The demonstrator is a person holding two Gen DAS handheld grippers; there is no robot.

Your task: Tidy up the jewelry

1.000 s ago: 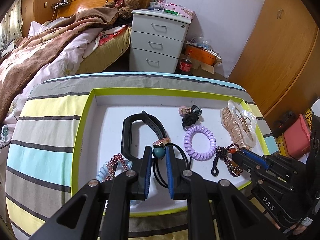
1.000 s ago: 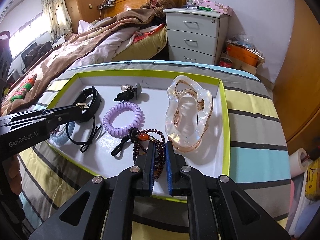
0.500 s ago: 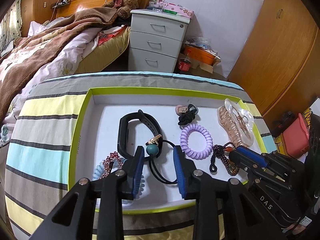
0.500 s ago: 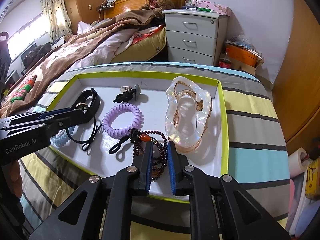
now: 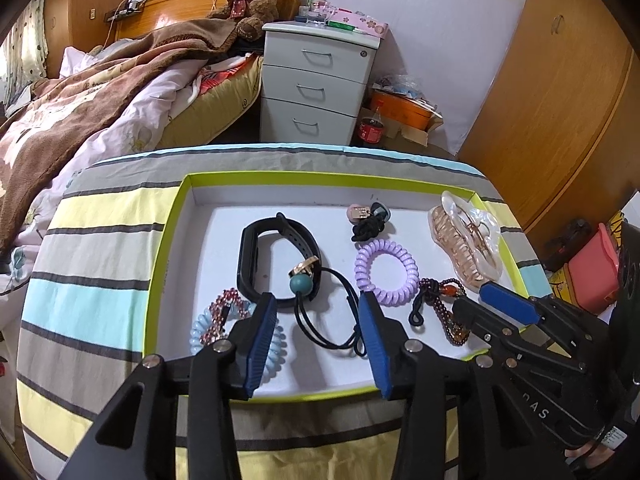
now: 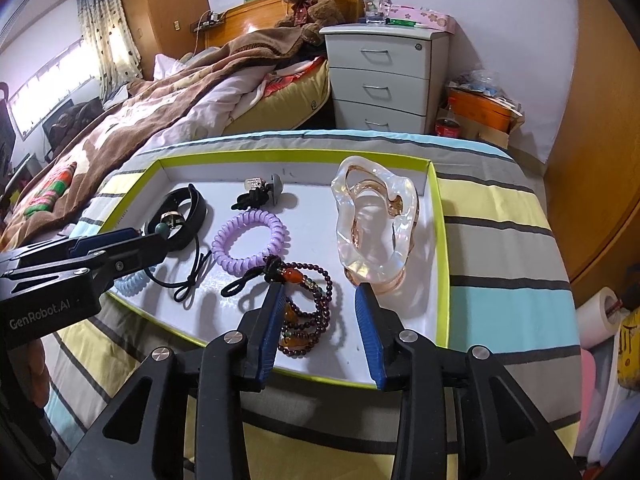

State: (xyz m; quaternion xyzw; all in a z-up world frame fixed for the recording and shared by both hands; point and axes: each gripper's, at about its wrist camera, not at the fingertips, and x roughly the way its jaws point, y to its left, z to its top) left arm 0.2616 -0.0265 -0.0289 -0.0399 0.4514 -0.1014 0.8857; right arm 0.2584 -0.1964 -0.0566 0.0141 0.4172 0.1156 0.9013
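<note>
The black hair tie with the teal bead [image 5: 301, 282] is no longer pinched: a second ago the left tool [image 5: 318, 307] was pressed together on the bead, and now its blue pads are spread wide with the bead lying free between and just ahead of them. The dark red bead bracelet [image 6: 310, 308] is likewise released, since the right tool [image 6: 318, 294], nearly pressed together a second ago, is now spread on either side of it. Both pieces are thus judged to be set down, and the next pieces can be chosen.

The hair tie lies in the white tray [image 5: 216, 240], its long axis running from the bead, which rests against the black wristband [image 5: 280, 236], back toward the near rim, where its loop trails to the right. The bracelet is coiled near the front rim, its black cord pointing left toward the purple coil hair tie [image 6: 250, 236]. The clear pink claw clip [image 6: 376, 224] is stood just right of it. The tray is carried on a striped surface [image 5: 100, 240].
</note>
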